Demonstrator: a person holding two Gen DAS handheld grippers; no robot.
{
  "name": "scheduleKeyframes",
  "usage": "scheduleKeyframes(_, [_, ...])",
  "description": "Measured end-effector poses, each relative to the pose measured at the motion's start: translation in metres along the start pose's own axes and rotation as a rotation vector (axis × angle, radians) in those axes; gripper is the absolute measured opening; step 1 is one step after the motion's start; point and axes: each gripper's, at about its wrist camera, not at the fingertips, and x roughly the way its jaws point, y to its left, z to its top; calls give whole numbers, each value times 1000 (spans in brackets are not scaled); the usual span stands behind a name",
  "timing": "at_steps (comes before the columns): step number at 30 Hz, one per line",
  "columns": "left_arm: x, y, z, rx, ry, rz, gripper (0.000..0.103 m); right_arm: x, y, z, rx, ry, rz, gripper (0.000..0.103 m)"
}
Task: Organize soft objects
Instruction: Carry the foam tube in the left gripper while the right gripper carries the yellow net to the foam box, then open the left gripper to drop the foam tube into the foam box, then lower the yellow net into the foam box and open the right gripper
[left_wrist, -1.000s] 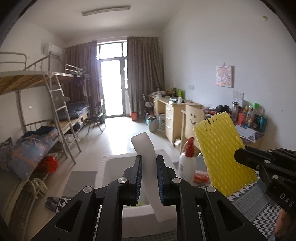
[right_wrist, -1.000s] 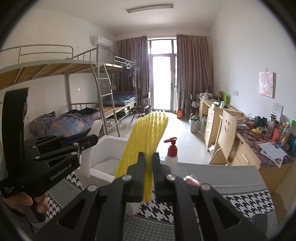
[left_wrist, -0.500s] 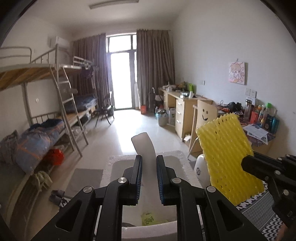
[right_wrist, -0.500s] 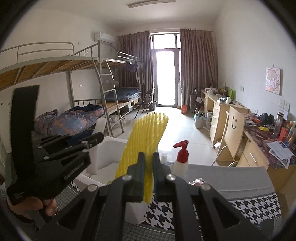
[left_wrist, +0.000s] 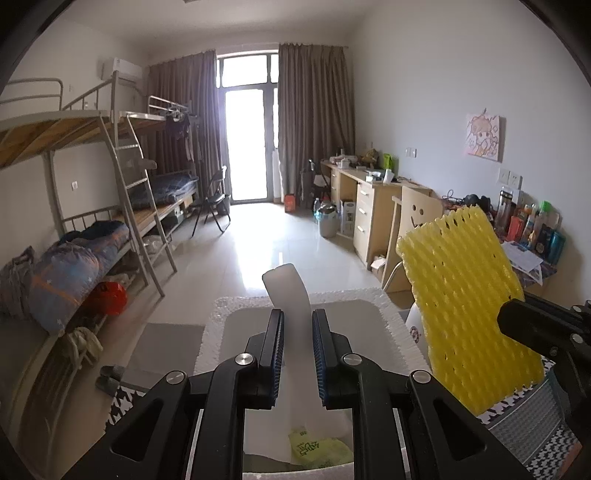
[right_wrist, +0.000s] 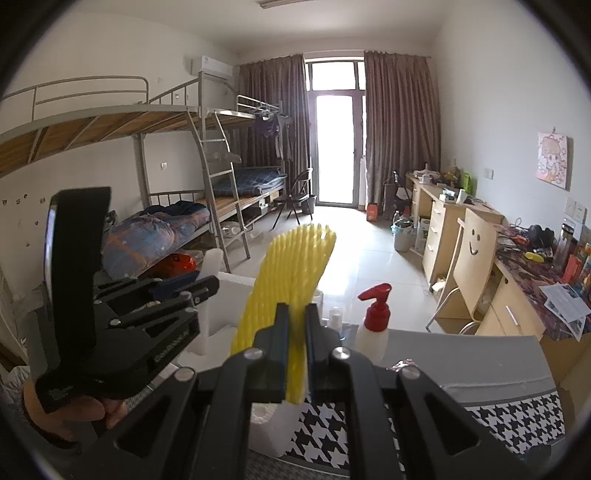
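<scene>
My left gripper is shut on a white foam strip that stands upright between the blue pads, above the open white styrofoam box. A yellow-green paper lies on the box floor. My right gripper is shut on a yellow foam net sleeve, seen edge-on here and broad-side as the same yellow net in the left wrist view. From the right wrist view the left gripper sits to the left over the styrofoam box, a hand holding its handle.
A red-capped pump bottle stands on the table with a houndstooth cloth. Beyond are a bunk bed, a desk and smiley-face chair, and a folding chair by the balcony door.
Both grippers moved forward and a little lower with their foam pieces. The left one now hangs over the box interior; the pump bottle has left its view.
</scene>
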Motion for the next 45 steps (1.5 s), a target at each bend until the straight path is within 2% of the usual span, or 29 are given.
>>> scheduleKeyframes(7, [19,-2,-4,15,52,-13,27,7,-1,0,1,14,3,11])
scheduleKeyframes(8, [21,-2,-5,20,60,-8,35,8,-1,0,3,15,3,11])
scheduleKeyframes(9, [21,0,-6,19,62,-5,50,8,-2,0,5,15,2,11])
scheduleKeyframes(10, [19,1,-6,15,58,-3,58,8,-3,0,6,16,2,11])
scheduleKeyframes(11, [18,2,-6,13,51,0,72,9,-3,0,8,18,1,11])
scheduleKeyframes(12, [15,4,-6,8,38,12,77,9,-3,0,9,18,-2,11])
scheduleKeyframes(16, [9,9,-5,-4,25,25,84,9,-3,1,7,19,-2,11])
scheduleKeyframes(18, [7,9,-3,-8,16,33,92,10,-2,2,6,19,-1,11])
scheduleKeyframes(31, [-7,25,0,-48,-32,74,102,11,6,3,-10,14,11,11])
scheduleKeyframes(45, [-19,51,-6,-76,-47,125,102,17,12,4,-19,19,23,11])
